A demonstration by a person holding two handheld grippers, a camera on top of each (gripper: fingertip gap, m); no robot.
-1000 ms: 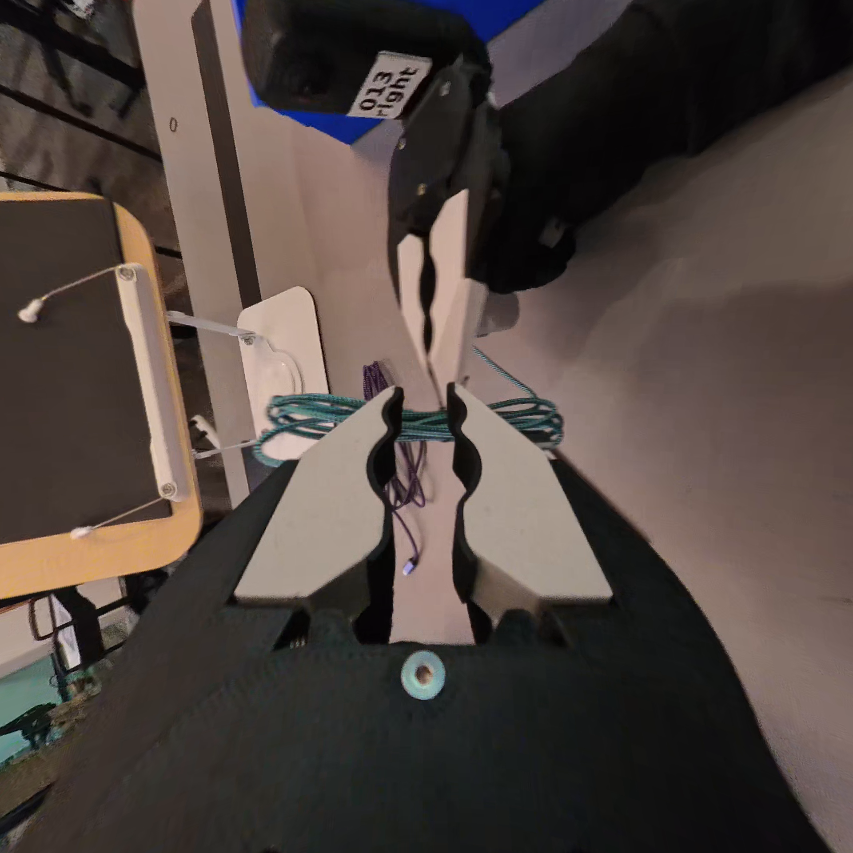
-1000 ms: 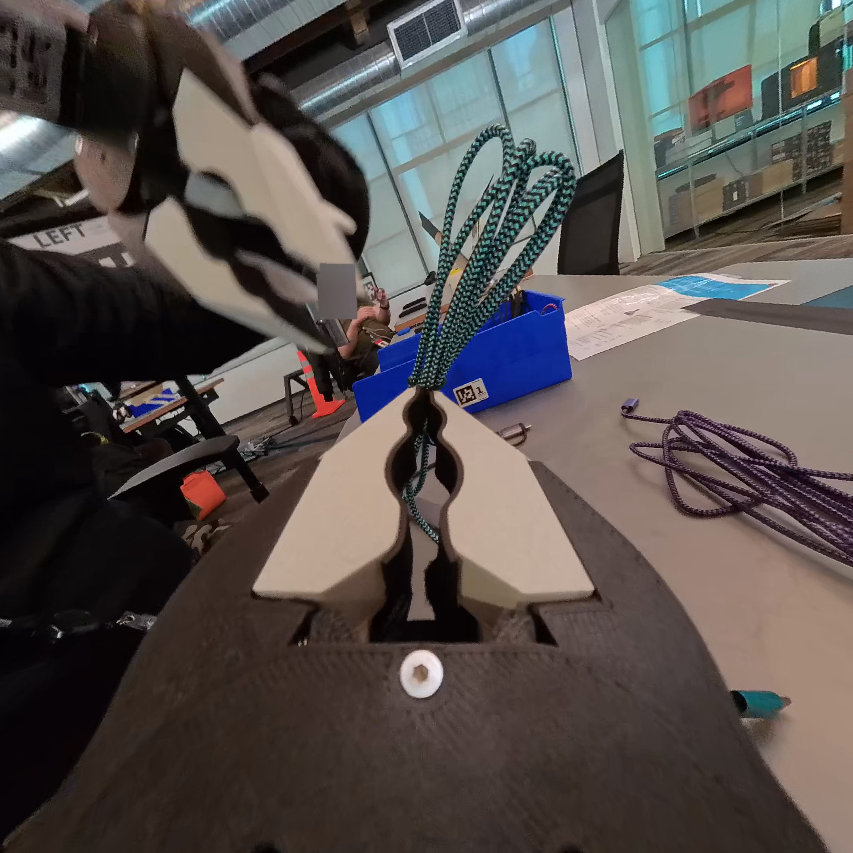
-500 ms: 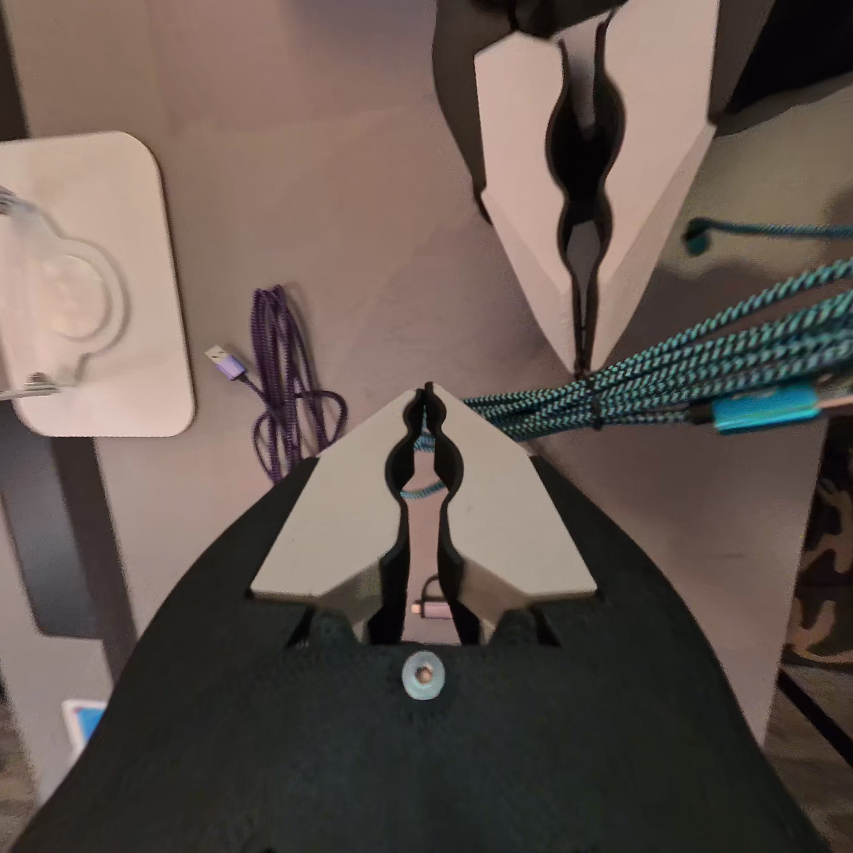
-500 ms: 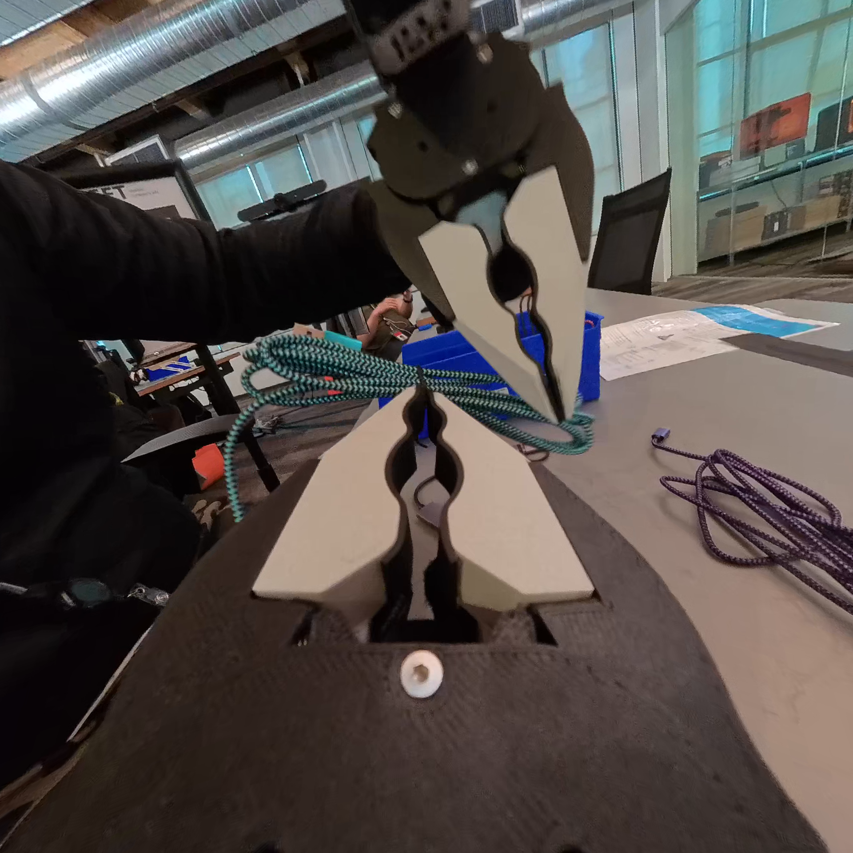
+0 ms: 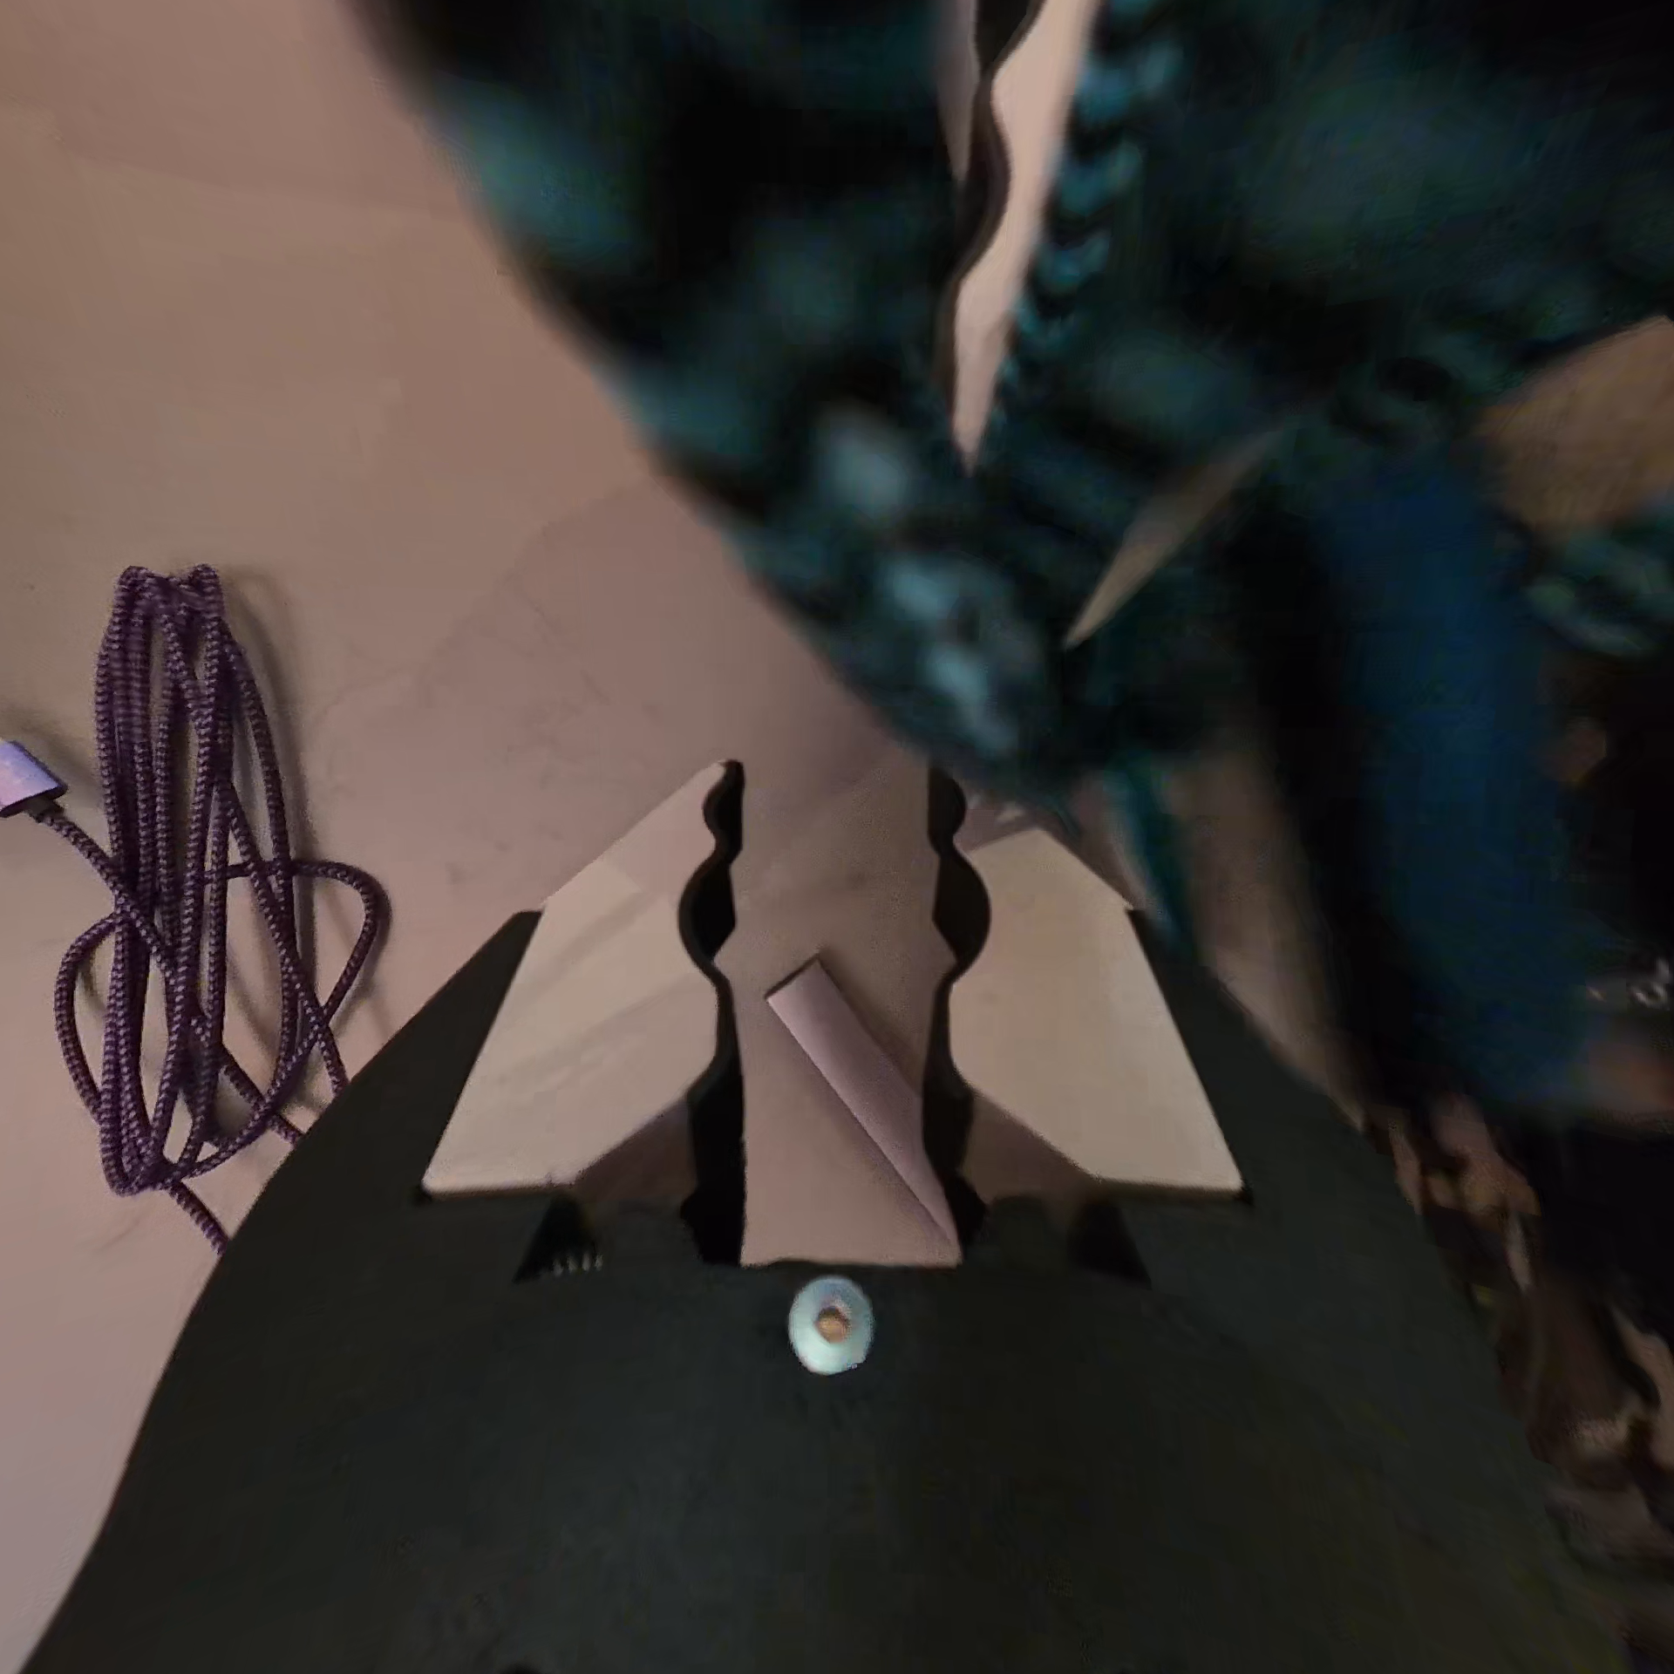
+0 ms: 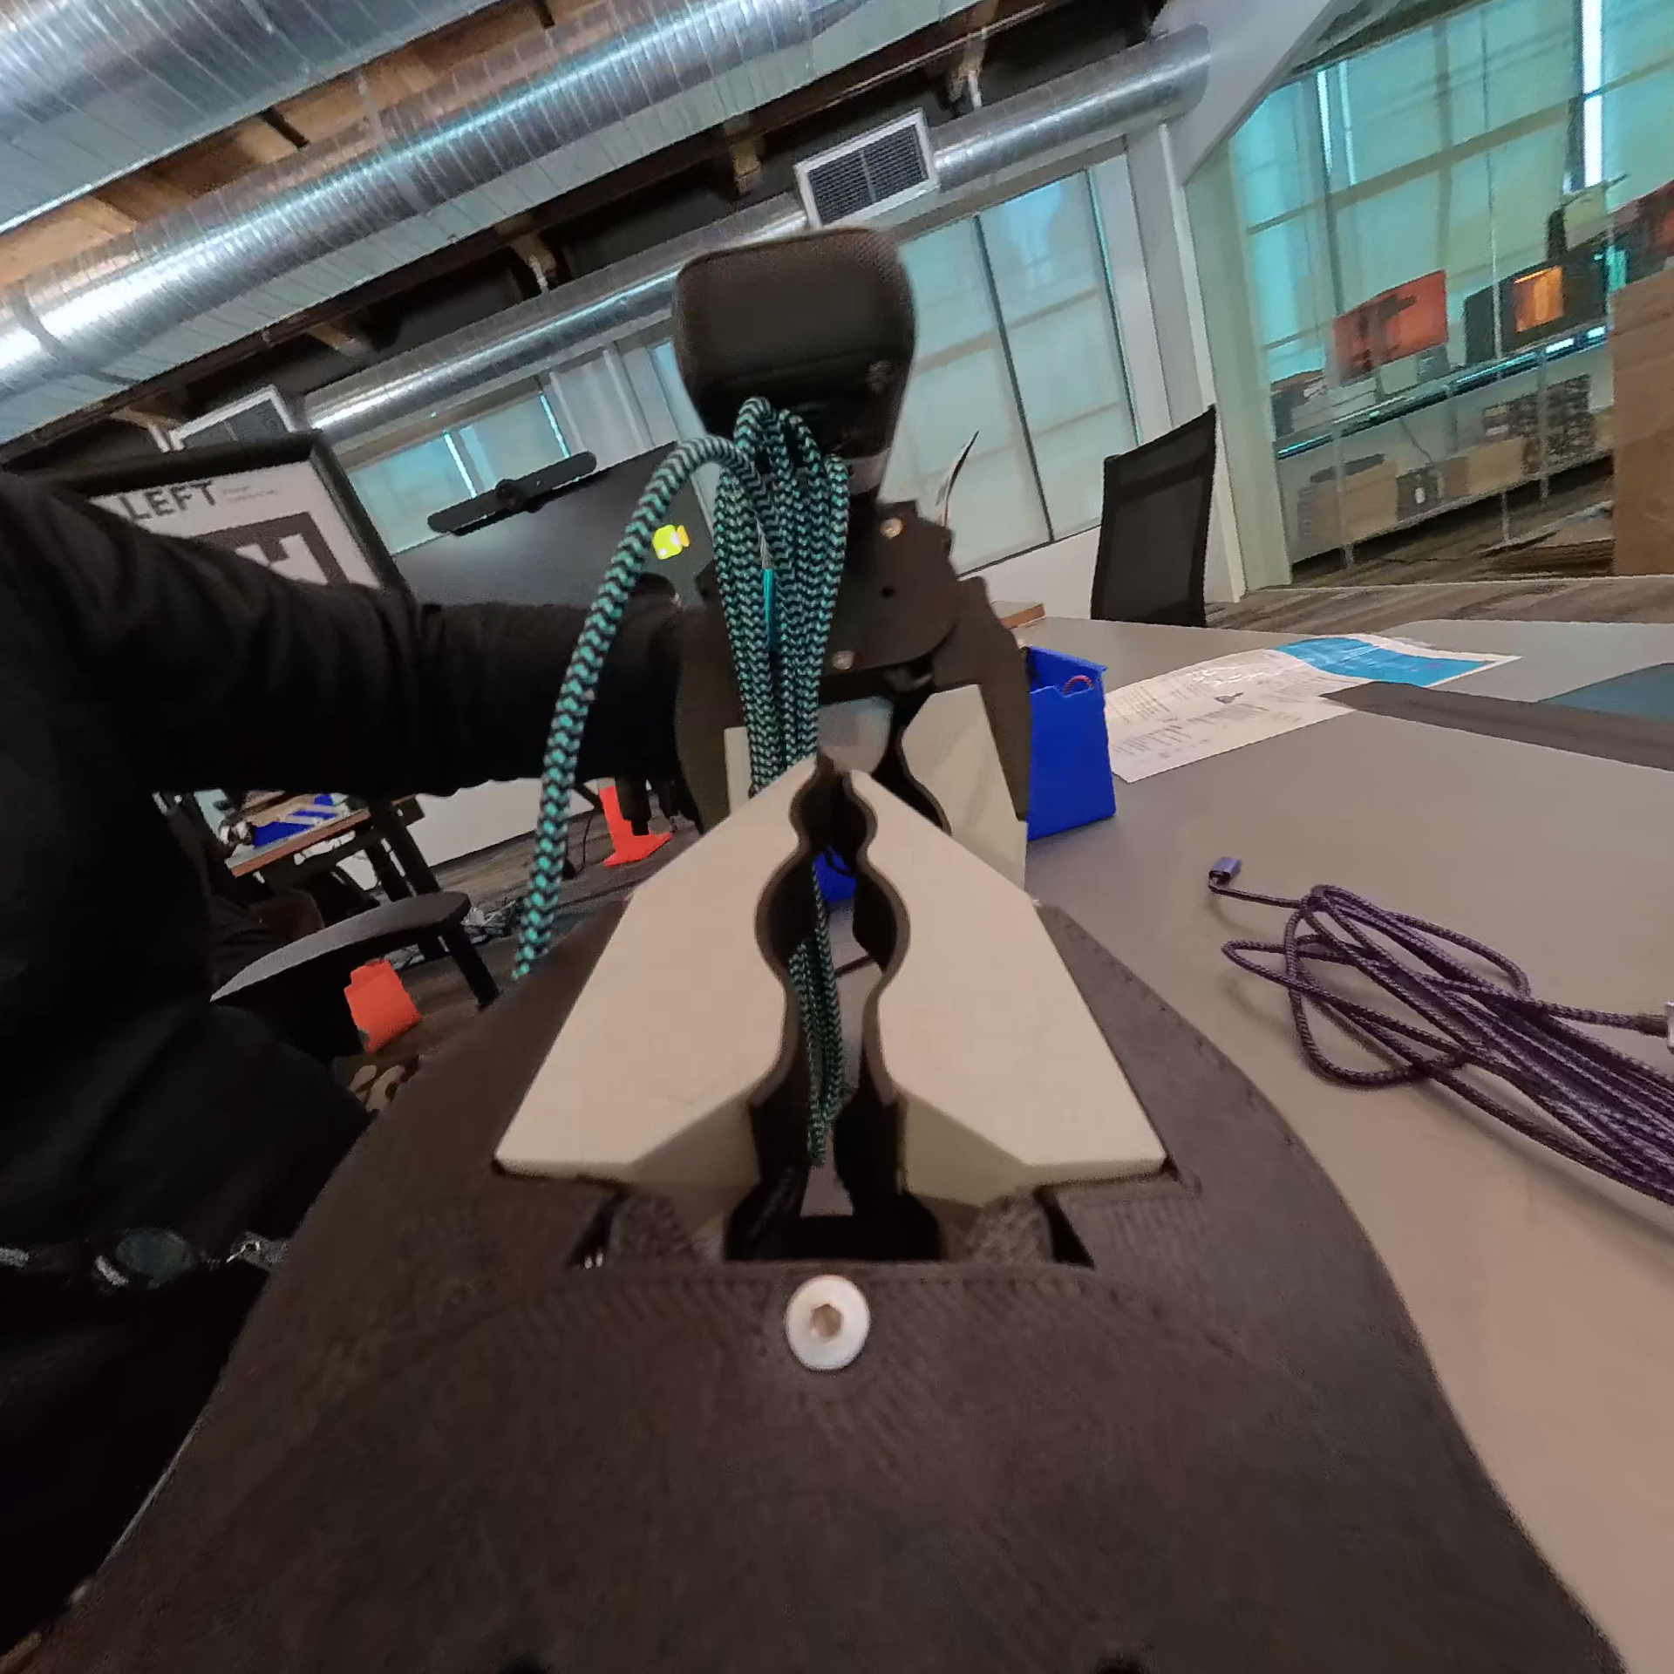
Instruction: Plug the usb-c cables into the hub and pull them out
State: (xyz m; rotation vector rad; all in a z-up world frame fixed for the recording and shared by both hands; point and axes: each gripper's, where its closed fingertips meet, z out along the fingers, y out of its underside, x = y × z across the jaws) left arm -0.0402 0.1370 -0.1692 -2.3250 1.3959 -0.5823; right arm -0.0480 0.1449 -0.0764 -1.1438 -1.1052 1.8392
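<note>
Risking a snag: teal cable (image 6: 786,580) loops draped over the left claw (image 6: 874,761) at 12 o'clock could tangle, or slide free of the pinch. Right claw (image 6: 829,788) clenched on that bundle, strands running down between the fingers. Left claw (image 5: 829,797) spread apart, gripping nothing. Purple cable (image 6: 1467,1014) lying loose on the counter (image 6: 1359,815) at 3 o'clock. No hub in sight.

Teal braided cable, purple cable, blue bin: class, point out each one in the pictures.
teal braided cable (image 6: 820,1024), right wrist view, strands between the fingers
purple cable (image 5: 172,870), left wrist view, middle of the coil
blue bin (image 6: 1069,752), right wrist view, front wall
</note>
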